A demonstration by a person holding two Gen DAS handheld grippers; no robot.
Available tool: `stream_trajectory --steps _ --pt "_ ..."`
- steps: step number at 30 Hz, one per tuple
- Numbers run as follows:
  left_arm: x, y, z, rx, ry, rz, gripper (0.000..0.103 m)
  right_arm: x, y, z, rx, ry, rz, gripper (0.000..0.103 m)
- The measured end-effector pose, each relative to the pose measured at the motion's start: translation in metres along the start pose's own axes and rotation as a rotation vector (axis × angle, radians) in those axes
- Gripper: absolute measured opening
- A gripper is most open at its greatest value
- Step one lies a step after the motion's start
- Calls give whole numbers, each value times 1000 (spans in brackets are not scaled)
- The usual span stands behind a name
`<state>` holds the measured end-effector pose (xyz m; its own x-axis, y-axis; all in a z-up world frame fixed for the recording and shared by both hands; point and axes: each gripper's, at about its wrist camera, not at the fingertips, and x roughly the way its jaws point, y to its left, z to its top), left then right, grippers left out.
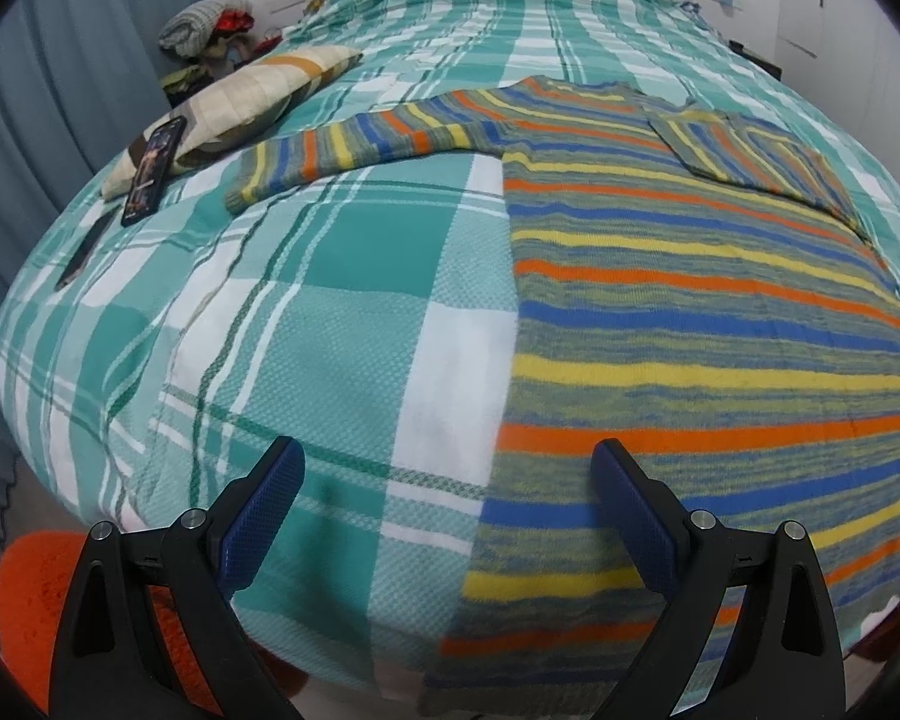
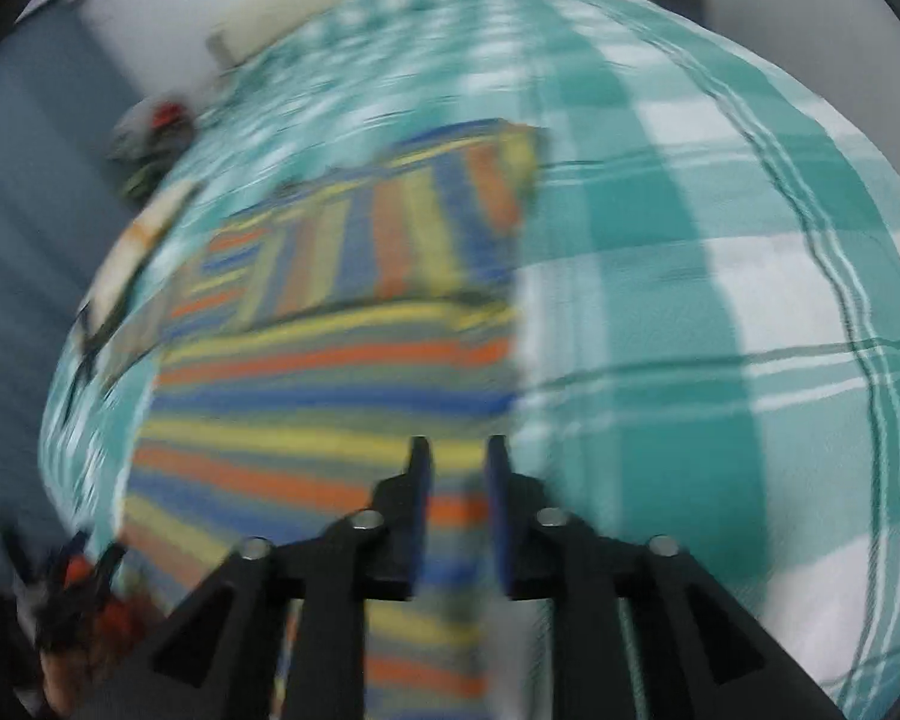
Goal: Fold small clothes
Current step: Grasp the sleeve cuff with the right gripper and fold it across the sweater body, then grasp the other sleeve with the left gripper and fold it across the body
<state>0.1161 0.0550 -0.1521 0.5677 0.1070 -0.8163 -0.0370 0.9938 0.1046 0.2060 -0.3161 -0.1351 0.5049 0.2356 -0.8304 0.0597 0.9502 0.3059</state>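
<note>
The striped sweater (image 1: pixel 690 300) lies flat on the checked bedspread (image 1: pixel 330 300), ready for folding. The left gripper (image 1: pixel 447 516) hangs wide open. The right gripper (image 2: pixel 459 504) has a small gap, holding nothing.

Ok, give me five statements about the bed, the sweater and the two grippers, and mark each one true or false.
1. The striped sweater lies spread on the checked bedspread. True.
2. Both sleeves stretch straight out. False: one sleeve stretches out, the other sleeve is folded over the body.
3. A phone leans on a pillow. True.
4. The left gripper is clamped on the hem. False: its jaws stand wide apart, holding nothing.
5. The right gripper holds a sock. False: its jaws are close together with a gap, above the sweater's edge, and nothing shows between them.
</note>
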Motion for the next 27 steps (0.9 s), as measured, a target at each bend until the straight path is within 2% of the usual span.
stream_trajectory --steps 2,3,6,9,10,12,17,20,24,27 --pt "2 -4 0 9 1 -9 101 -4 21 -28 -72 10 26 38" --pt "6 -8 -1 21 15 -17 101 -5 23 -38 -83 15 26 38" --pt "22 -15 -6 47 81 -28 101 -1 7 -81 -36 46 -4 38" --pt "23 -13 -8 31 75 -32 103 -10 -3 -113 14 -9 -37 36" --pt "24 -12 -9 26 79 -36 103 -16 0 -118 10 -31 -86 37" --pt "27 -10 -10 7 91 -51 103 -31 6 -120 -9 -71 -154 46" --pt "28 -6 -13 -5 81 -84 103 -55 20 -113 -93 -200 -192 54" --pt "28 -4 -16 1 67 -99 103 -53 25 -112 -100 -204 -171 56" --pt "27 -5 -17 37 94 -112 103 -44 35 -114 -136 -186 -169 56" --pt "23 5 -10 -19 128 -158 101 -38 41 -115 -156 -181 -164 56"
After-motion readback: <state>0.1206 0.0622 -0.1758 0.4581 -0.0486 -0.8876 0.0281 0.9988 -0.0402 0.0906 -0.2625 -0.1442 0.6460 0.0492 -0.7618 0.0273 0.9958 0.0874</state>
